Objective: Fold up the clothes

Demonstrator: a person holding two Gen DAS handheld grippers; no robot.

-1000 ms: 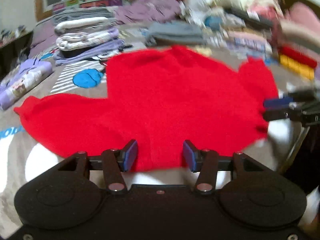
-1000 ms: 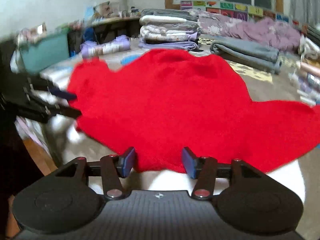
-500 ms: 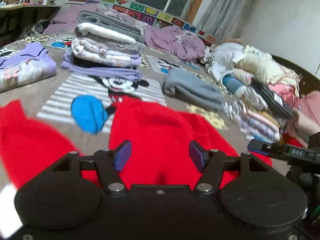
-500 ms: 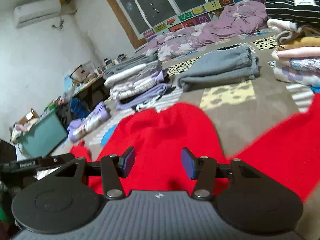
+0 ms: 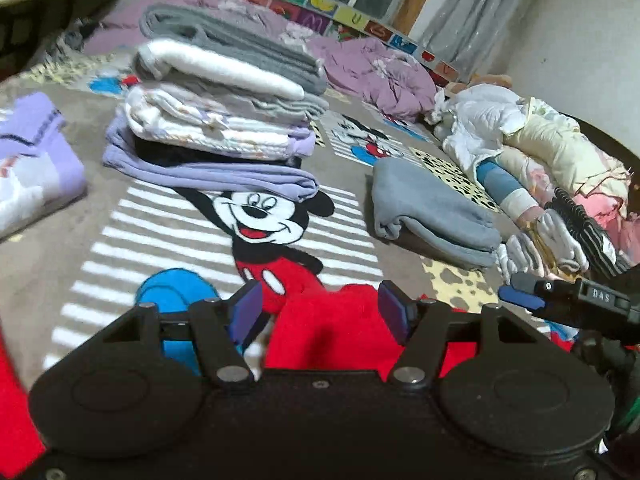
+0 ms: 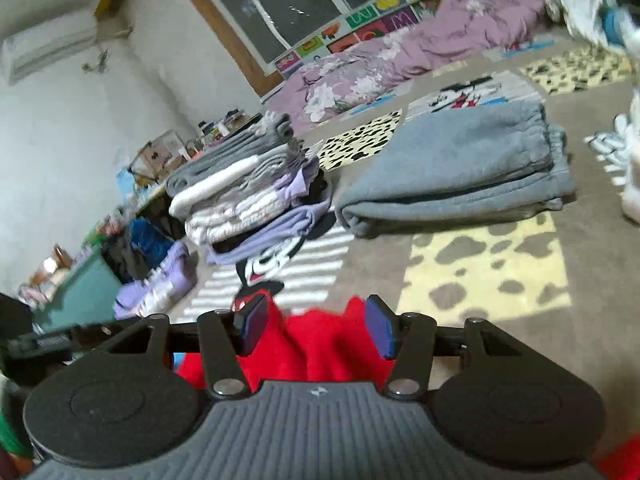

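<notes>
The red sweater point(image 5: 332, 332) lies on the bed's cartoon-mouse blanket point(image 5: 168, 232), bunched just below and between the fingers of the left claw point(image 5: 320, 310), with more of its red cloth showing at the lower left edge of that view. In the right wrist view the same red knit point(image 6: 320, 344) rises in a soft ridge between the fingers of the right claw point(image 6: 314, 326). Both claws stand spread: the blue pads sit clear of the cloth on either side, nothing is pinched, and the left claw's figure has settled after widening while the right one's barely changes. The garment looks fuzzy, thick and limp, so it should be light, should slump wherever it is not supported, and is unlikely to slip once a pad bites into the pile. A sensible hold would be on a doubled edge or a hem corner, one claw to each side, so the fold line stays straight; a pinch in the middle would only drag up a peak. Ahead of the left claw sit a stack of folded clothes point(image 5: 224, 112) and, off to its right, folded grey trousers point(image 5: 432, 212), well apart from the sweater.
</notes>
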